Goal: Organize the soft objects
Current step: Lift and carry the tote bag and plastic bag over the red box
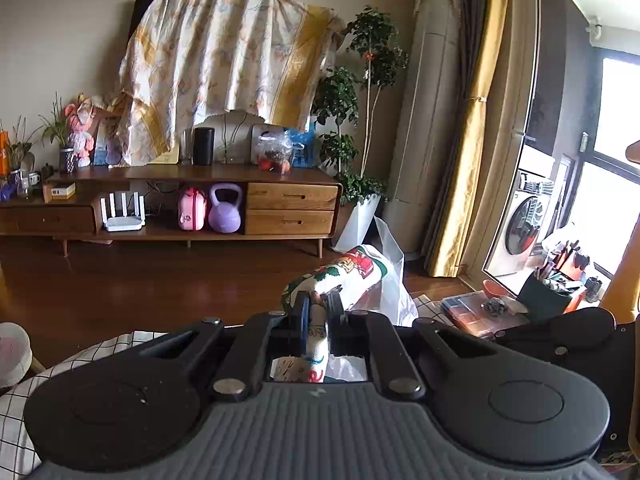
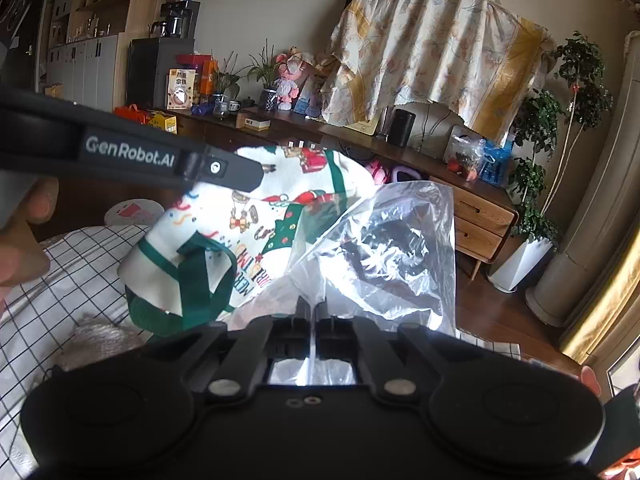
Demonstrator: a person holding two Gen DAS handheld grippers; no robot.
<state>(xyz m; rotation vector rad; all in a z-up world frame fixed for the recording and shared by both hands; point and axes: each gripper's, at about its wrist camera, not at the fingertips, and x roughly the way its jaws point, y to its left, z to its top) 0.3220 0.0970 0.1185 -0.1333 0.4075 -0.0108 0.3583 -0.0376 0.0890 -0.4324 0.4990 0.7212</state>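
A white Christmas-print cloth [image 1: 344,270] with green trim and a green strap hangs in the air, and my left gripper [image 1: 320,306] is shut on a fold of it. In the right wrist view the same cloth [image 2: 256,216] spreads out at the centre. There the left gripper [image 2: 256,174] reaches in from the upper left and pinches the cloth's top edge. A clear plastic bag [image 2: 380,248] stands open right beside the cloth, its mouth towards it. My right gripper [image 2: 314,314] is shut on the bag's thin near edge. From the left wrist view the bag [image 1: 394,276] shows just behind the cloth.
Checked bedding [image 2: 60,280] lies below on the left, and a hand [image 2: 24,240] holds the left gripper. A wooden TV cabinet [image 1: 168,176] runs along the far wall under a draped sheet [image 1: 224,60]. Potted plants [image 1: 360,120] stand beside it. Storage boxes [image 1: 472,308] sit at the right.
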